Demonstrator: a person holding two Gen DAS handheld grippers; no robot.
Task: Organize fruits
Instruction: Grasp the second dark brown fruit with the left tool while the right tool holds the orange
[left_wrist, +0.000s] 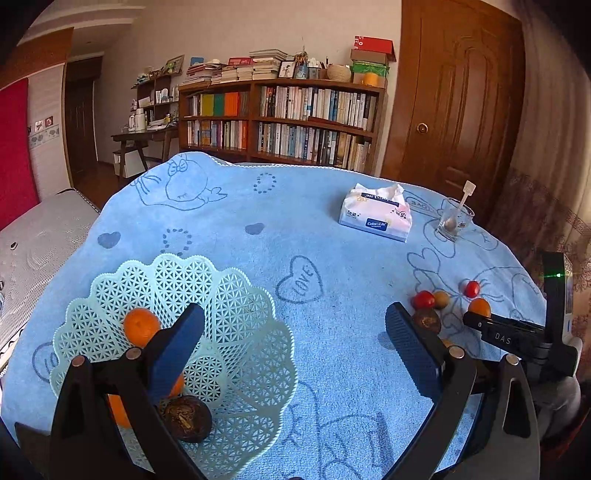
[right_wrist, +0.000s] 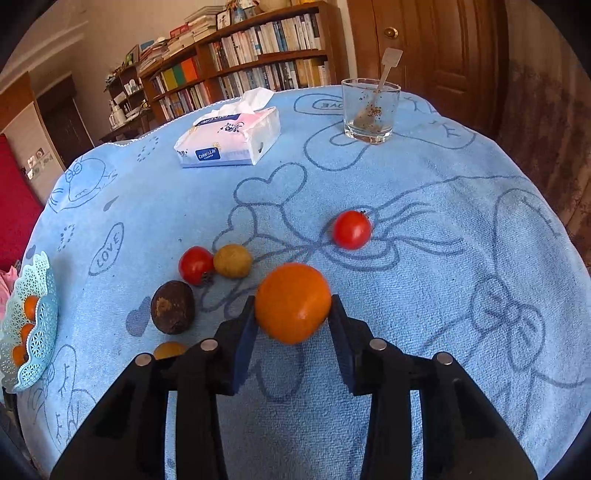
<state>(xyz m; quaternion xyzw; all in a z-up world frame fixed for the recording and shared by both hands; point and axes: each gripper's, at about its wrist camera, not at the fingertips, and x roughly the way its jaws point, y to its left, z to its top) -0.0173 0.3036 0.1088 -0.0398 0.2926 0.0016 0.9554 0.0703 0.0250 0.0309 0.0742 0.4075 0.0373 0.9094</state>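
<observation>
Your right tool (right_wrist: 293, 325) has its two dark pads (right_wrist: 245, 347) pressed against either side of an orange (right_wrist: 293, 302), gripping it just above the blue cloth on the table (right_wrist: 443, 258). Ahead of that tool and to its left lie a dark brown fruit (right_wrist: 172, 307), a red tomato (right_wrist: 196, 265) and a small tan fruit (right_wrist: 233, 260), the tomato and tan fruit touching; a second red tomato (right_wrist: 352, 229) sits apart, ahead and slightly right. A small yellow-orange fruit (right_wrist: 170, 350) peeks out just left of the tool's left finger. Farther ahead stand a tissue pack (right_wrist: 229, 142) and a glass (right_wrist: 370, 110) with a spoon in it. Your left tool (left_wrist: 295, 354) is spread wide and holds nothing; its left finger (left_wrist: 177, 350) hangs over the pale green lattice basket (left_wrist: 258, 332), its right finger over bare cloth. In the basket, close under that tool, lie oranges (left_wrist: 141, 326) and a dark brown fruit (left_wrist: 187, 418). The basket is far off to the left of your right tool.
</observation>
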